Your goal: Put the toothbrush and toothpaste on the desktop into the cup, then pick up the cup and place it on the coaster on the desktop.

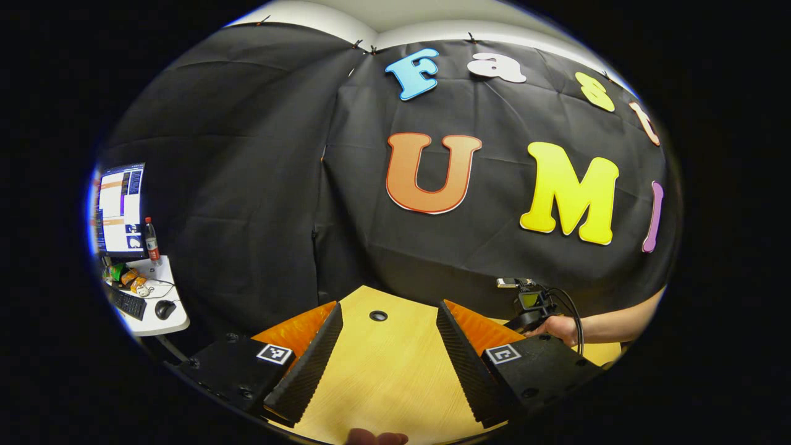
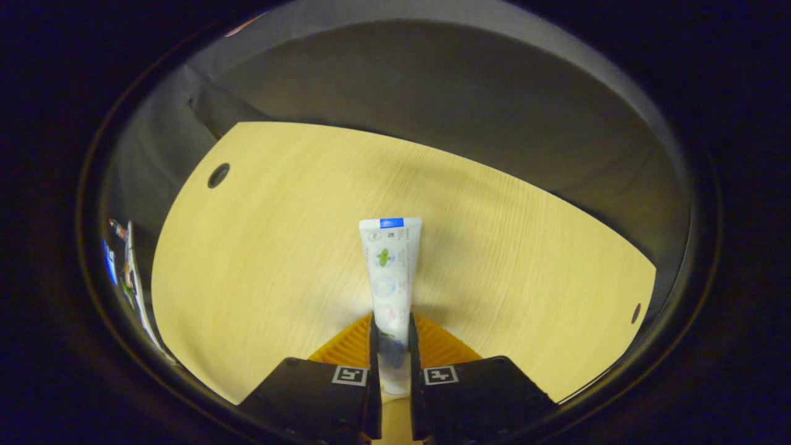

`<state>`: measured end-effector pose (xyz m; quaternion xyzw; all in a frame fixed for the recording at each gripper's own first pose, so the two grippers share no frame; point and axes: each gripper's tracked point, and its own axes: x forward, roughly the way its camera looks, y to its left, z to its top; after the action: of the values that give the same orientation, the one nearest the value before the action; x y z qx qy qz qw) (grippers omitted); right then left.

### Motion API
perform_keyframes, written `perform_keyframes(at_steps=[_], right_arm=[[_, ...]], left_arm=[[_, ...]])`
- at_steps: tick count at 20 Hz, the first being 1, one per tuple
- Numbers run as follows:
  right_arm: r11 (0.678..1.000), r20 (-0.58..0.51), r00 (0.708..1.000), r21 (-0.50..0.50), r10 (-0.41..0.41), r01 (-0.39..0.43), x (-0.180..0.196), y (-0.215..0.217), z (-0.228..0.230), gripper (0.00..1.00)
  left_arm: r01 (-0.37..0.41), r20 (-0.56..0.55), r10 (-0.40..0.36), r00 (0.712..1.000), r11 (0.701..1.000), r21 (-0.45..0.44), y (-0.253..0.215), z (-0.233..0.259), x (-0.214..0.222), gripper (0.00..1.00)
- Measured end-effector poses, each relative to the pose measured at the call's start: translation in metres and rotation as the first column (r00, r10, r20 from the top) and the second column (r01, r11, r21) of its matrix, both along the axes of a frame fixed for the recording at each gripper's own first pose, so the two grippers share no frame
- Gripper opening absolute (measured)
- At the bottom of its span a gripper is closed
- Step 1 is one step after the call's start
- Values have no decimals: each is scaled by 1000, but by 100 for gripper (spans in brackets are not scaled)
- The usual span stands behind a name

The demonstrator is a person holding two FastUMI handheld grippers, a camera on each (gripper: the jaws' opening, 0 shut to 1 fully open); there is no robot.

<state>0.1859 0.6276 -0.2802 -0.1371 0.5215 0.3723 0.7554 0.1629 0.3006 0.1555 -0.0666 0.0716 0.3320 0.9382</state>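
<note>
A white toothpaste tube (image 2: pixel 389 266) with a blue strip at its flat end points straight ahead over the wooden table (image 2: pixel 278 247). My right gripper (image 2: pixel 392 321) is shut on the tube's near end, both fingers pressing its sides. In the left gripper view, my left gripper (image 1: pixel 389 306) stands open above the table (image 1: pixel 383 371), with nothing between its fingers. Farther right in that view, a hand (image 1: pixel 562 327) holds the right gripper (image 1: pixel 525 303) low over the table.
The tabletop has a cable hole (image 2: pixel 218 175) near its far left corner and another hole (image 2: pixel 636 313) at the right edge. A side desk (image 1: pixel 154 321) to the left carries a monitor (image 1: pixel 120 210), a bottle (image 1: pixel 151 241), a keyboard (image 1: pixel 126 303) and a mouse (image 1: pixel 165 309).
</note>
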Motion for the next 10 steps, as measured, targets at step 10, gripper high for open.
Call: perform_keyframes(at_steps=[10], right_arm=[[899, 114, 993, 438, -41, -13, 19, -46, 62, 18]], left_arm=[[149, -10, -149, 989, 985, 92, -50, 15, 37, 96]])
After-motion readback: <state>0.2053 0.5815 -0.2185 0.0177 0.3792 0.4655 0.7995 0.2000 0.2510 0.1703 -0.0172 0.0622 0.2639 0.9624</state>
